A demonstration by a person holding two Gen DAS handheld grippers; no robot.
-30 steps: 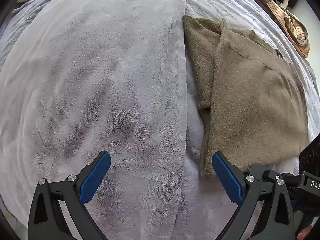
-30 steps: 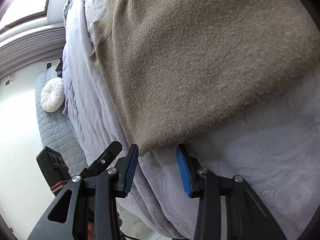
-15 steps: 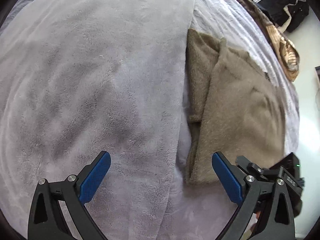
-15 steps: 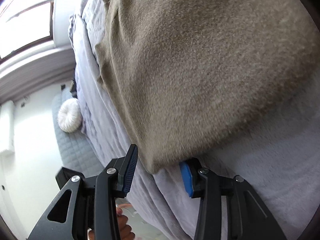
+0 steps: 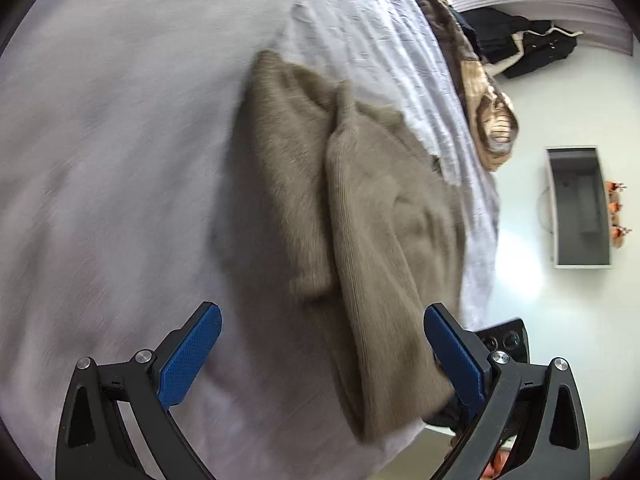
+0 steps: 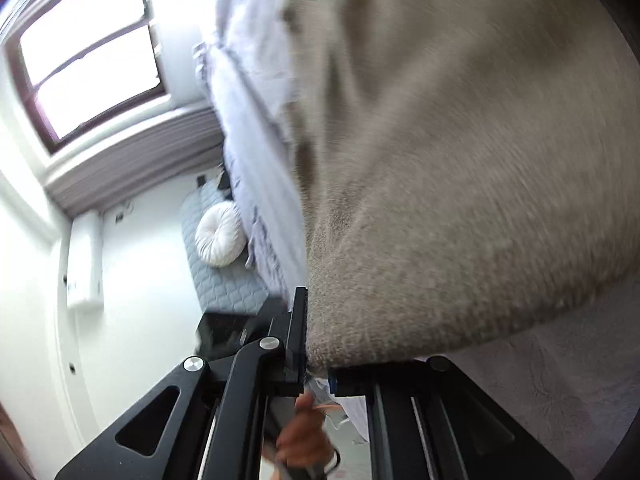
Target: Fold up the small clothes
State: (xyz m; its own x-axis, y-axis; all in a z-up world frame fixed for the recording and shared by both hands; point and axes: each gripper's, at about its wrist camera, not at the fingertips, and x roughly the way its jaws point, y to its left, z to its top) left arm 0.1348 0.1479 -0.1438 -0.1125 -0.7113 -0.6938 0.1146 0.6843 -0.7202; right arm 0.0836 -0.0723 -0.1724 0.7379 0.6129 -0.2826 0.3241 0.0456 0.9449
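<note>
Right gripper (image 6: 316, 364) pinches the brown sweater (image 6: 460, 200) at its corner, apparently shallowly; lifting could slip it. Left gripper (image 5: 320, 356) gapes beside.

Bright window (image 6: 88, 60) over white walls; round white cushion (image 6: 220, 234) on a grey quilted bench (image 6: 224, 280); bed (image 5: 120, 140) in lilac fleece.

The left claw (image 5: 322, 354) stands with its blue pads (image 5: 188, 360) wide apart above a grey blanket (image 5: 120, 140) on the bed. A brown sweater (image 5: 360, 220) lies partly folded on it, its near corner lifted beside the right-hand pad. Dark clothes (image 5: 520, 40) hang on the white wall beyond.
</note>
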